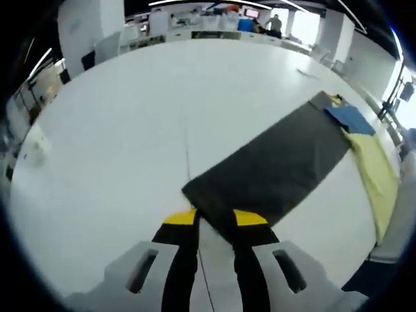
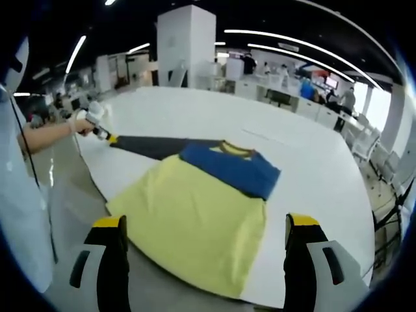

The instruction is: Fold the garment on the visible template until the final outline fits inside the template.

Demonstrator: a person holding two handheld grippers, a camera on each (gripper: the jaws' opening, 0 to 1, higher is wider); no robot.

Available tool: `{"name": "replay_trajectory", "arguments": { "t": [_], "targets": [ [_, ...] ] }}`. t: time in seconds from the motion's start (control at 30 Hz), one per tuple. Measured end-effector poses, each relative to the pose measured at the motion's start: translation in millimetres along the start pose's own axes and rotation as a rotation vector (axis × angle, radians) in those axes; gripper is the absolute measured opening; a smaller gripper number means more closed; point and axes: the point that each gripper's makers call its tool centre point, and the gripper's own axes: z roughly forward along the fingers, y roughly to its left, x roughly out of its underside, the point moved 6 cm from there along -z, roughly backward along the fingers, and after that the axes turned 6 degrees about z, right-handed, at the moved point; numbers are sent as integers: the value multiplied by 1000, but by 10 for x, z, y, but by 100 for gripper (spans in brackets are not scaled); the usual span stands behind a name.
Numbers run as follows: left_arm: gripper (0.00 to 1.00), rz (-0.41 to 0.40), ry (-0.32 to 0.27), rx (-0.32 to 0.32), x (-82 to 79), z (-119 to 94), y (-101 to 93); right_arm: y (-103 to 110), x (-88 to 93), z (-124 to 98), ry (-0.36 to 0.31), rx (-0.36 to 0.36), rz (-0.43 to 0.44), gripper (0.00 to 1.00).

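The garment lies flat on the white table [image 2: 312, 162]: a yellow body [image 2: 195, 221], a blue shoulder part [image 2: 231, 168] and a long dark grey sleeve [image 2: 153, 146]. In the left gripper view the dark sleeve [image 1: 273, 162] stretches away towards the yellow body [image 1: 377, 175] and blue part [image 1: 351, 119]. My left gripper [image 1: 214, 220] is shut on the sleeve's near corner. It also shows in the right gripper view as the left gripper [image 2: 104, 133], held by a hand at the sleeve's far end. My right gripper [image 2: 208, 224] is open, jaws wide apart, above the yellow hem.
The yellow hem reaches the table's near edge [image 2: 260, 296], with grey floor [image 2: 71, 208] below. The person's arm [image 2: 45, 138] stretches along the left. A white pillar [image 2: 188, 45], desks and people stand beyond the table. A seam [image 1: 186, 143] runs across the tabletop.
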Motion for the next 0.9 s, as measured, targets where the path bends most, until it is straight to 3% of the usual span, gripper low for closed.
{"name": "replay_trajectory", "arguments": {
  "t": [0.17, 0.3, 0.53, 0.73, 0.9],
  "targets": [
    [12, 3, -5, -4, -18, 23, -3, 8, 23, -10, -1, -1, 7, 100],
    [0, -20, -27, 20, -39, 63, -71, 9, 44, -19, 0, -1, 11, 100],
    [0, -32, -25, 10, -39, 79, -74, -1, 29, -17, -9, -3, 7, 100],
    [0, -84, -129, -22, -180, -63, -62, -4, 25, 3, -12, -18, -1, 100],
    [0, -129, -255, -35, -438, -270, -71, -27, -2, -5, -19, -27, -12, 100]
  ]
}}
